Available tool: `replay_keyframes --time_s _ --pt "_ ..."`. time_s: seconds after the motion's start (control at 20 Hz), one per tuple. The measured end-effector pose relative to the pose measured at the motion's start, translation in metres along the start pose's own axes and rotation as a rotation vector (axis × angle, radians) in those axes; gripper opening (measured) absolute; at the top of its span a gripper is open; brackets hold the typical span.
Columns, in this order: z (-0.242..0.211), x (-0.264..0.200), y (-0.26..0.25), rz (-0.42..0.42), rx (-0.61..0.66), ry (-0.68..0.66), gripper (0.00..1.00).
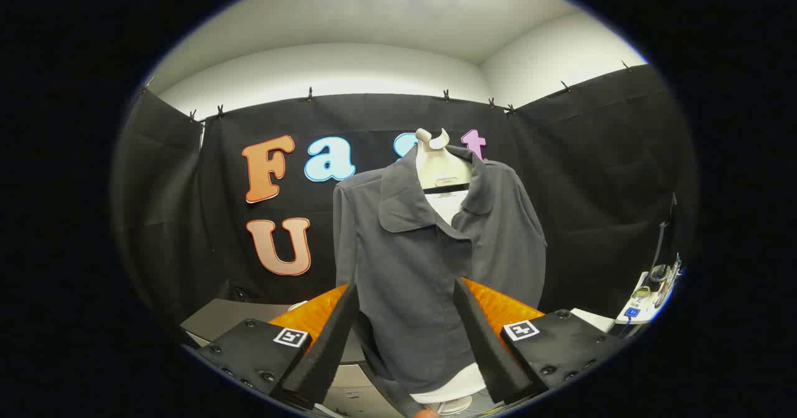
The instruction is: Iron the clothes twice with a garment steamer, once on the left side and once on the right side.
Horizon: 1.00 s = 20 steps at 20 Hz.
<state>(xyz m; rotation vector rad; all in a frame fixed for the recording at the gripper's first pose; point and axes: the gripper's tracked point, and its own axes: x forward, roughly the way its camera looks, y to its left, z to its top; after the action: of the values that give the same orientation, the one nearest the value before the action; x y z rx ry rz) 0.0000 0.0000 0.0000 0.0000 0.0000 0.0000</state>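
Grey collared jacket (429, 243) hangs on a pale mannequin torso (441, 167), buttoned front facing the camera, collar spread, a white layer showing at the neck and below the hem. It stands straight ahead of the tool, beyond the fingertips, with the black booth wall behind it. The front panel looks fairly flat, with light vertical folds near the lower placket.

Tool (406, 293): released, fingers spread wide with nothing between them but the view of the jacket's lower front. The fingers do not appear to touch the cloth; apart from it, though how far I cannot tell.

No garment steamer is held in the tool. Off to the tool's right, on a light surface (591, 318), sits a pale device with cables (650, 290) near the booth wall; too small and distorted to say what it is. A grey surface (218, 315) lies low to the left.

Step in hand, as I judge it: the start, before any pass over the cloth, since the tool is empty. Neither left nor right side looks ironed yet.

Next move calls for finding and gripping the steamer's handle firmly, then bringing its head to one side of the jacket front and drawing it along the fabric, keeping clear of the collar.
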Motion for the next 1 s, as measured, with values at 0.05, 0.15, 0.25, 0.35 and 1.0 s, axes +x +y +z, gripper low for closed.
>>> replay_keyframes --time_s 0.05,0.15,0.25,0.35,1.0 --pt "-0.001 0.001 0.001 0.001 -0.001 0.001 0.98" --pt "-0.004 0.004 0.005 0.008 -0.002 0.005 0.98" --pt "-0.010 0.010 0.011 0.018 0.000 0.019 0.98" --pt "-0.016 0.016 0.017 0.030 0.006 0.032 0.98" --pt "-0.045 0.047 0.043 0.100 0.004 0.109 0.98"
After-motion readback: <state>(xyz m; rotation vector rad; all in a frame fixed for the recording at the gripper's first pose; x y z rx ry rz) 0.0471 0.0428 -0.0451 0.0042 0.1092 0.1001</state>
